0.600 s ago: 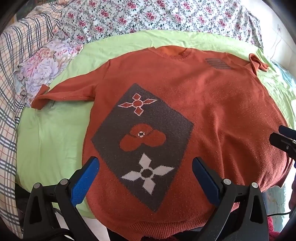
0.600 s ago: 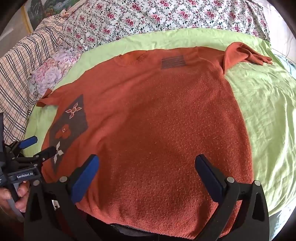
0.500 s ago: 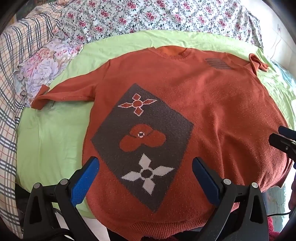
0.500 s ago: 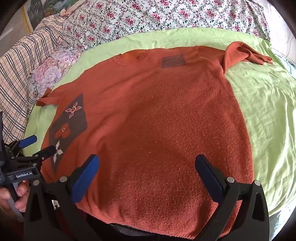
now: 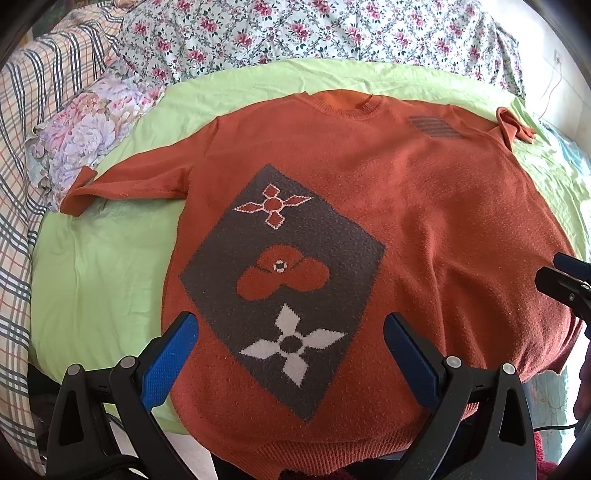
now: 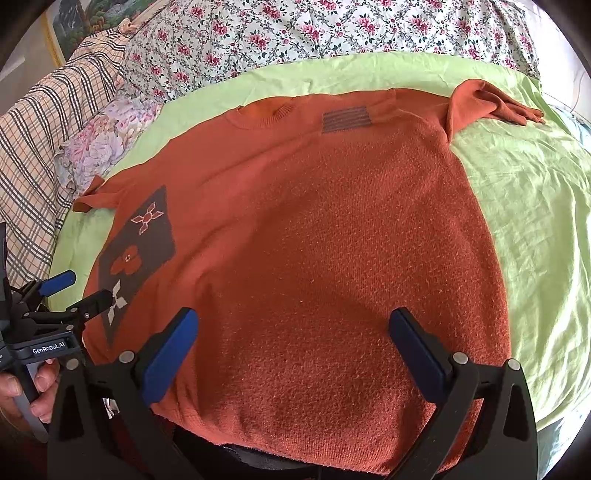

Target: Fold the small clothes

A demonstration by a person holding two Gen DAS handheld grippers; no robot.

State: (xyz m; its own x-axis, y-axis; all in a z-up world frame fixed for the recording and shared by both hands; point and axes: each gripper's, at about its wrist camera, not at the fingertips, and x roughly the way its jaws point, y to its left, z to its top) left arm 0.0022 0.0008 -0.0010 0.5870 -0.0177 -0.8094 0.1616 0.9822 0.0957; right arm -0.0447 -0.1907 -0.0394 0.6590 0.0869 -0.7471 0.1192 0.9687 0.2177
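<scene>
Left tongs [image 5: 290, 345]: spread wide, gripping nothing, held above the sweater's hem near the grey diamond.
Right tongs [image 6: 293, 341]: spread wide, gripping nothing, above the plain half of the hem.
Sweater [image 5: 424, 221]: rust-orange knit, lying flat and face-up on the sheet, both sleeves out to the sides.
Diamond patch [image 5: 280, 280]: grey, with three flower motifs.
Sheet [image 5: 99, 266]: light green, under the sweater.
Floral bedding [image 6: 295, 33]: beyond the collar.
Plaid fabric [image 6: 33, 155]: at left.
</scene>
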